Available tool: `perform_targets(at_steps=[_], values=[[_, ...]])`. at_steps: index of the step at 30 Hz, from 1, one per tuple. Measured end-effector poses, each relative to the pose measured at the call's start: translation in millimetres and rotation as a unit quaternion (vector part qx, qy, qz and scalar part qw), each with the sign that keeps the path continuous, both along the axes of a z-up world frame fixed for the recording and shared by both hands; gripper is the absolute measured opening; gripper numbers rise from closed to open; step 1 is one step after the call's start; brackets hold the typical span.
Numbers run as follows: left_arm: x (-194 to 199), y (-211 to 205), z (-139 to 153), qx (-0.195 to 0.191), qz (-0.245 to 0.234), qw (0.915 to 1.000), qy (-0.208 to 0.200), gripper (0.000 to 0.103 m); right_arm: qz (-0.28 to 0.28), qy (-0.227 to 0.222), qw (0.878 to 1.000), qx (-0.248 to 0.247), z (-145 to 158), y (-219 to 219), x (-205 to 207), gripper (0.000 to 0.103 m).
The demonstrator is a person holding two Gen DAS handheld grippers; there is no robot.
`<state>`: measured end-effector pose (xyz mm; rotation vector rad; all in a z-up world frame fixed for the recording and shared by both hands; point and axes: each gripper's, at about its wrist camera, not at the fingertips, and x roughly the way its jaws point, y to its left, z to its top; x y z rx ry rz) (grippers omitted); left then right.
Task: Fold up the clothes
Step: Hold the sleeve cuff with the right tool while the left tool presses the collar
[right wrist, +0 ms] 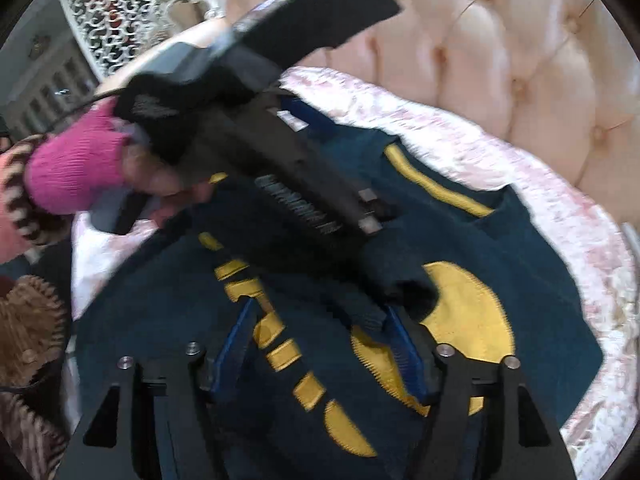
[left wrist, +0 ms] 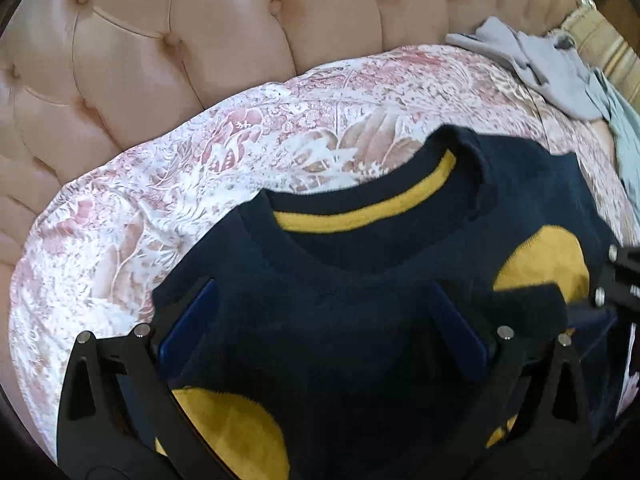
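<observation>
- Navy sweater (left wrist: 360, 280) on the bed (left wrist: 200, 152): soft, limp knit; best pinched at hem or shoulder edges.
- Left hand-held gripper (left wrist: 320, 320) released, empty.
- Right hand-held gripper (right wrist: 320, 344) released, straddling fabric.

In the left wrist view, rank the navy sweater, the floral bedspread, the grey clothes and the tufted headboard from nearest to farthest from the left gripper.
From the left gripper:
1. Navy sweater, right under the open jaws.
2. Floral bedspread, around the sweater.
3. Grey clothes, upper right on the bedspread.
4. Tufted headboard, behind the bed; its order against the grey clothes is close.
</observation>
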<state>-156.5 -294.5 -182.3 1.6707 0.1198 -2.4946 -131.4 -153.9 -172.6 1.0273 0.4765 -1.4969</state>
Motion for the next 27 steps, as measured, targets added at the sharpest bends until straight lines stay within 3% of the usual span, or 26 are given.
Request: perform_targets(at_steps=[3,8,11,13,21,27], values=[[-7,-6,-6,0.026,0.019,0.9995,-0.003,0.103,0.01,-0.042,0.998,-0.039,7,9,-5,0.067],[-7,-17,-9,0.085,0.023,0.9959,-0.018,0.103,-0.019,0.002,1.0,0.0,-5,-10,-12,0.067],[-2,-23,-11,0.101,0.025,0.9945,-0.012,0.103,-0.021,-0.031,0.999,-0.009,-3,-21,-15,0.068],[-2,-22,-11,0.097,0.026,0.9949,-0.005,0.103,0.013,-0.083,0.995,-0.052,5,-16,-11,0.068],[2,-24,-12,0.096,0.026,0.9949,0.018,0.103,-0.073,-0.029,0.997,-0.013,-9,-11,-35,0.067],[2,-24,-13,0.093,0.023,0.9952,0.021,0.103,-0.022,-0.058,0.997,-0.045,-7,-16,-26,0.068]])
